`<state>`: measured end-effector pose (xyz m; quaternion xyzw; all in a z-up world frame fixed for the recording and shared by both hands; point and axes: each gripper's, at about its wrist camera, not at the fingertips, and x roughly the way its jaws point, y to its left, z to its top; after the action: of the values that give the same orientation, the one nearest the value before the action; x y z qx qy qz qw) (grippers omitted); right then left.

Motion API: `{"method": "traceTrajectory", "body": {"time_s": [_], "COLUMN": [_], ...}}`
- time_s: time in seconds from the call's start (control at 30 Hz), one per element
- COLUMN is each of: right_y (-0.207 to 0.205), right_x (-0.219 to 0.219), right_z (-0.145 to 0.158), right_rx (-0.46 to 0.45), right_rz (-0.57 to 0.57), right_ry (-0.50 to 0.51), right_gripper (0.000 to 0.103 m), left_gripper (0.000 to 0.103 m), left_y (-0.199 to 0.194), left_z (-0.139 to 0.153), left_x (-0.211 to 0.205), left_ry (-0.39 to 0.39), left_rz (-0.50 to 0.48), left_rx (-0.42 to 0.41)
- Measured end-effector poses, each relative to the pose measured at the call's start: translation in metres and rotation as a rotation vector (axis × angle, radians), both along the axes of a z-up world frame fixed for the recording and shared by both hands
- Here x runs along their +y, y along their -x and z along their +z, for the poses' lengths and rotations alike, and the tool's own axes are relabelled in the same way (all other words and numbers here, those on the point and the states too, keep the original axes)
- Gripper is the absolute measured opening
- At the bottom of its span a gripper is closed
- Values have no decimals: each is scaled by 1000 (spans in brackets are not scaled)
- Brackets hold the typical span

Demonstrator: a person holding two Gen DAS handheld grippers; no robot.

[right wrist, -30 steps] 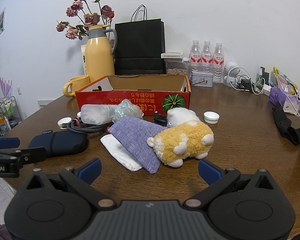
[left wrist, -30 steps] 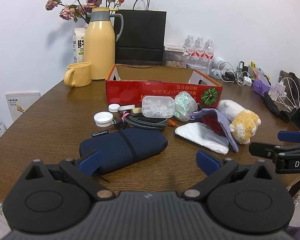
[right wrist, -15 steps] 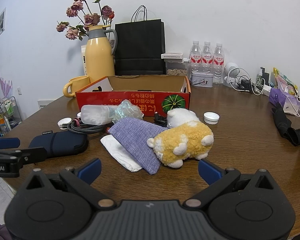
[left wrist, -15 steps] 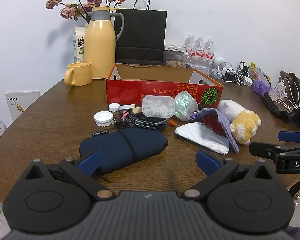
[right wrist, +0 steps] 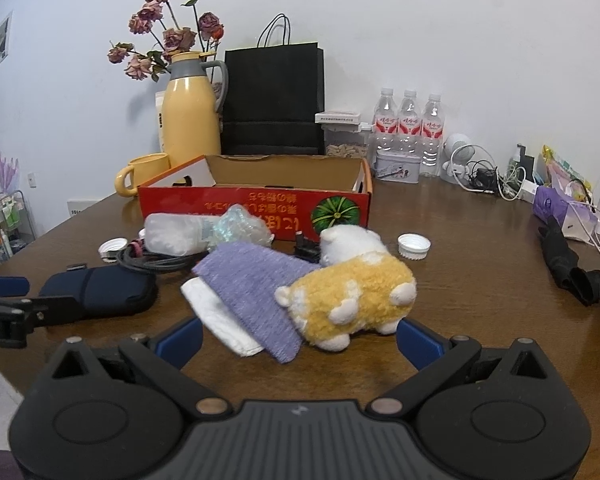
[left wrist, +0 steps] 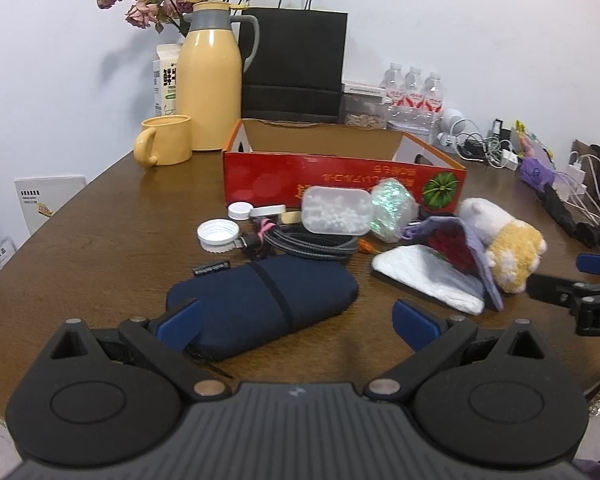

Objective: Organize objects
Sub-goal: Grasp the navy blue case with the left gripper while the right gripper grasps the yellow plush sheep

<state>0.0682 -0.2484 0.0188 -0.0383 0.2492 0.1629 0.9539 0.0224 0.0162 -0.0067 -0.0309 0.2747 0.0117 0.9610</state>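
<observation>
We hold both grippers low over the near edge of the wooden table, each with its blue-tipped fingers spread wide and nothing between them: the left gripper sits at the bottom centre of its own view, the right gripper at the bottom centre of its own. Each camera also catches the other tool at the frame's edge, one at mid right of the left view, one at mid left of the right view. In the left view the navy pouch lies just past our left finger, lower centre, with a coiled black cable, a white ribbed cap and a clear case of white beads above it, in front of the open red cardboard box at frame centre. The right view shows the pouch only at mid left; instead it fills its centre with the yellow-and-white plush toy, lying on its side and overlapping a purple knitted cloth that rests on a white folded cloth. Only the left view reveals a red lining under that purple cloth, at centre right. Only the right view shows a second white cap right of the plush and a small tin beside the water bottles in the upper right. Both views show the yellow jug and yellow mug at upper left.
</observation>
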Motion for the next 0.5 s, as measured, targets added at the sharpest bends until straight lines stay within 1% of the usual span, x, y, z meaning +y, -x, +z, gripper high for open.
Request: {"method": "traceTrajectory", "body": {"time_s": [0.1,0.23,0.33,0.5], "right_y": [-9,-24,-35,-57], "right_x": [-6,-14,-22,-31], "right_z": [-3,-10,-12,-17], "right_rx": [-21,-35,-39,-13], "right_rz": [9,18,34,90], "right_ry": [-2,22,20,3], "right_gripper": [103,103,103,103], "left_gripper": [103,103,103,103], "left_y": [-8,-19,-26,-35], "left_z": [-3,-7,-9,-9], "left_x": [5,12,16,16], "left_ry": [-8,-15,-15,-33], "left_rz": [21,47,64,56], "left_rx": [10,34,46,65]}}
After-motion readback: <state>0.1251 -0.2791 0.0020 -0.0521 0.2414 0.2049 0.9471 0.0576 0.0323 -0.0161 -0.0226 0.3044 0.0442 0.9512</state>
